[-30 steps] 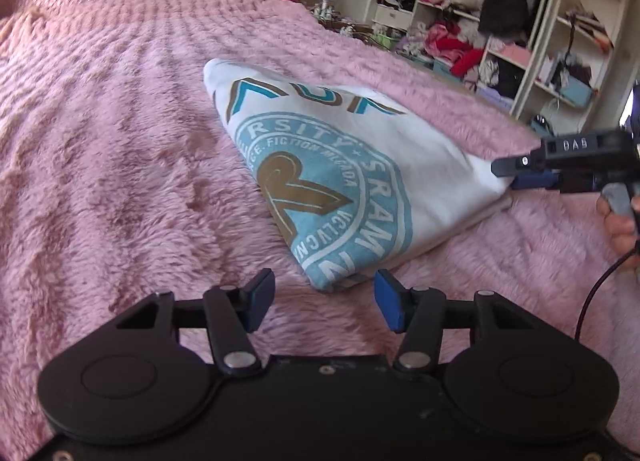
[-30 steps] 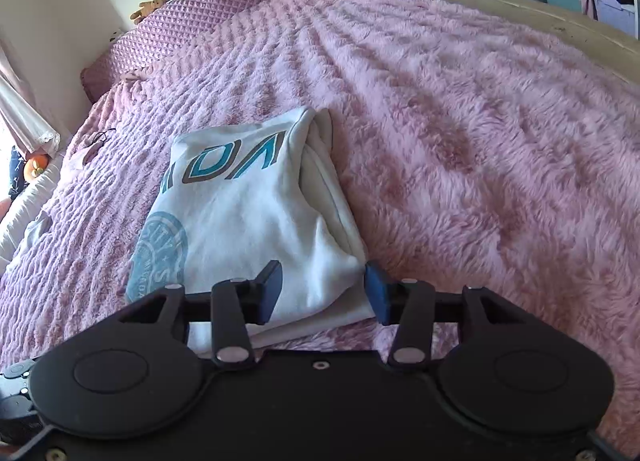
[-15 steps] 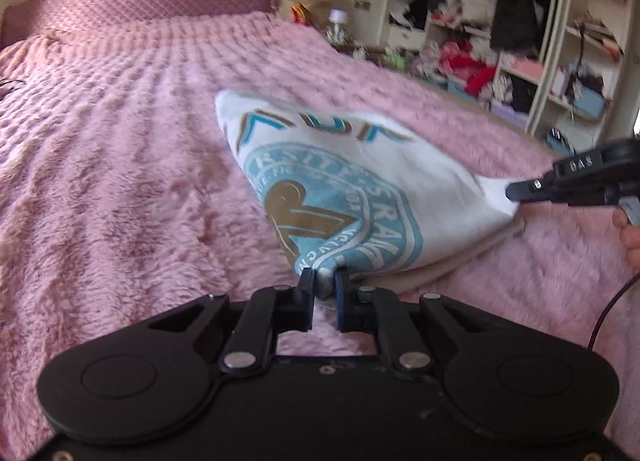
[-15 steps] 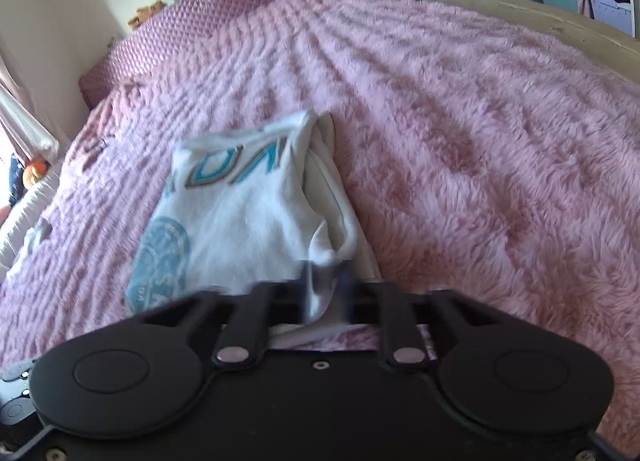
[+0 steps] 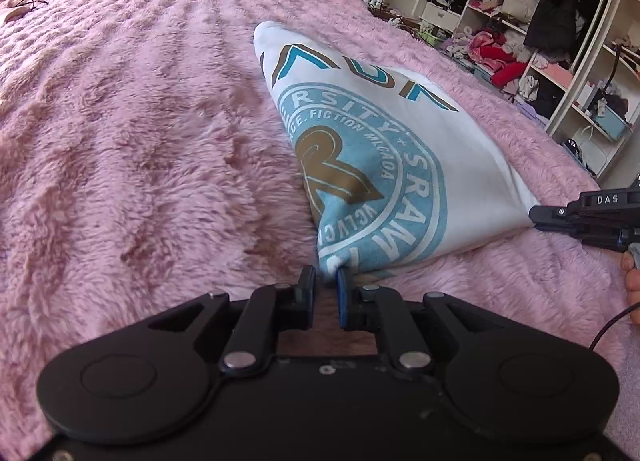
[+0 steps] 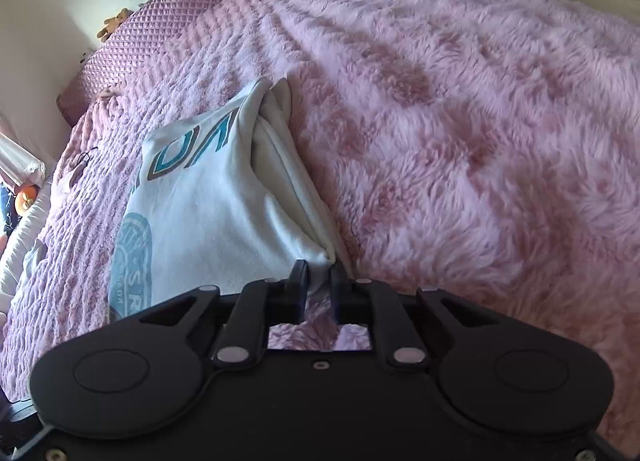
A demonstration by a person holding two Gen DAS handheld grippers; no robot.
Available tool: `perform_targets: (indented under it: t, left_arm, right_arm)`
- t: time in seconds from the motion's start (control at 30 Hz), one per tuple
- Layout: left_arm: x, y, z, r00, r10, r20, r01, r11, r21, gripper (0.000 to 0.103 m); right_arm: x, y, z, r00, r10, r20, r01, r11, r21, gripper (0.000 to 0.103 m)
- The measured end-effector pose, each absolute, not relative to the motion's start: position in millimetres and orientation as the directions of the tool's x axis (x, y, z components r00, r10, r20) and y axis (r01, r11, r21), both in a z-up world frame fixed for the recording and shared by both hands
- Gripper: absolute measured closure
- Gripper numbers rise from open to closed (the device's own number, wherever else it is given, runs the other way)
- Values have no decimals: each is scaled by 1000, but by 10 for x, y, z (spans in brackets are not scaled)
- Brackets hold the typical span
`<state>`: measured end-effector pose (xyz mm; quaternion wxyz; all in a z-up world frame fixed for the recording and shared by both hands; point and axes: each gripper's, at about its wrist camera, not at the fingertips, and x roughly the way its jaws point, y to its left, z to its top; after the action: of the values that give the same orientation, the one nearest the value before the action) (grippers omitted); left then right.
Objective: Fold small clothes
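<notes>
A folded white T-shirt (image 5: 400,149) with a blue round print lies on the pink fluffy blanket (image 5: 140,141). My left gripper (image 5: 326,279) pinches the shirt's near printed corner between its blue pads, and its jaws are opening slightly. In the right wrist view the shirt (image 6: 216,201) shows its stacked folded edges, and my right gripper (image 6: 319,273) is shut on the other near corner. The right gripper (image 5: 536,217) is also seen from the left wrist view, clamped on the shirt's right corner. Both corners are raised a little off the blanket.
Open shelves (image 5: 560,41) crammed with clothes stand beyond the bed's right side. A quilted purple headboard (image 6: 160,21) with a teddy bear (image 6: 114,23) on top closes the far end. A person's fingers (image 5: 632,281) hold the right gripper's handle.
Both grippers went from open to shut, each on a near corner of the T-shirt. The gripped corners now stand slightly lifted from the blanket.
</notes>
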<state>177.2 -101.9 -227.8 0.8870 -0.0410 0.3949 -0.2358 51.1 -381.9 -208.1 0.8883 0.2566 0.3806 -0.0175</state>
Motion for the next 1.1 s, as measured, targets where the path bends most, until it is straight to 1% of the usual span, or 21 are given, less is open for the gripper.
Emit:
perform_targets:
  t: [0.03, 0.1, 0.17, 0.2, 0.23, 0.3, 0.4, 0.5, 0.57, 0.67, 0.77, 0.87, 0.9, 0.93, 0.97, 1.0, 1.03, 1.1]
  left_arm:
    - [1753, -995, -2241, 576, -448, -684, 385, 887, -257, 92]
    - [1692, -891, -2136, 597, -442, -670, 358, 894, -271, 93]
    - [1671, -780, -2008, 623, -457, -635, 330, 889, -317, 93]
    - [1680, -756, -1943, 632, -472, -614, 324, 881, -345, 93]
    - [1694, -751, -1891, 641, -483, -597, 320, 875, -364, 93]
    - [1750, -797, -1804, 641, -519, -565, 322, 850, -416, 93]
    - [1857, -971, -1796, 629, -567, -532, 337, 815, -471, 92]
    - [1962, -1133, -1914, 576, -632, -518, 336, 761, -554, 92]
    - [2025, -1197, -2035, 551, -634, -542, 303, 758, -578, 92]
    - [2110, -1193, -2285, 520, -614, -594, 238, 772, -589, 92]
    - [2161, -1085, -2456, 501, -641, -581, 177, 733, -657, 93]
    - [2183, -1009, -2398, 486, -667, -565, 161, 704, -692, 93]
    - [2172, -985, -2356, 490, -669, -558, 163, 700, -696, 88]
    - [2151, -955, -2303, 502, -670, -547, 168, 695, -699, 78]
    - [2129, -924, -2257, 516, -666, -538, 172, 696, -697, 73]
    - [2116, -905, -2223, 528, -663, -531, 178, 697, -694, 66]
    - [2116, -892, -2206, 532, -663, -527, 182, 698, -693, 65]
    - [2146, -885, -2225, 524, -664, -533, 176, 697, -695, 65]
  right_arm:
    - [486, -3816, -2026, 717, 155, -680, 225, 871, 436, 93]
    - [434, -3785, -1880, 739, 117, -664, 215, 893, 397, 85]
    - [420, -3745, -1749, 762, 98, -640, 181, 917, 356, 83]
    - [437, -3729, -1700, 772, 95, -628, 166, 924, 343, 80]
    - [460, -3709, -1666, 781, 99, -617, 148, 930, 336, 75]
    - [533, -3646, -1644, 790, 108, -604, 109, 944, 312, 71]
    - [681, -3527, -1695, 776, 148, -614, 53, 953, 297, 71]
    - [746, -3462, -1794, 742, 156, -651, 52, 956, 289, 71]
    - [761, -3476, -1866, 718, 128, -685, 81, 961, 265, 72]
    - [713, -3514, -1949, 690, 142, -710, 84, 958, 274, 74]
    - [696, -3509, -1992, 681, 153, -716, 65, 961, 268, 74]
    - [671, -3525, -1914, 690, 167, -705, 46, 961, 273, 73]
    - [645, -3544, -1864, 705, 172, -688, 38, 959, 279, 73]
    - [609, -3567, -1823, 718, 162, -677, 43, 961, 275, 72]
    - [575, -3590, -1794, 729, 134, -671, 61, 964, 259, 69]
    - [544, -3614, -1780, 738, 101, -667, 81, 968, 236, 62]
    - [521, -3633, -1779, 744, 84, -663, 89, 971, 222, 61]
    - [514, -3661, -1815, 740, 101, -665, 77, 969, 233, 62]
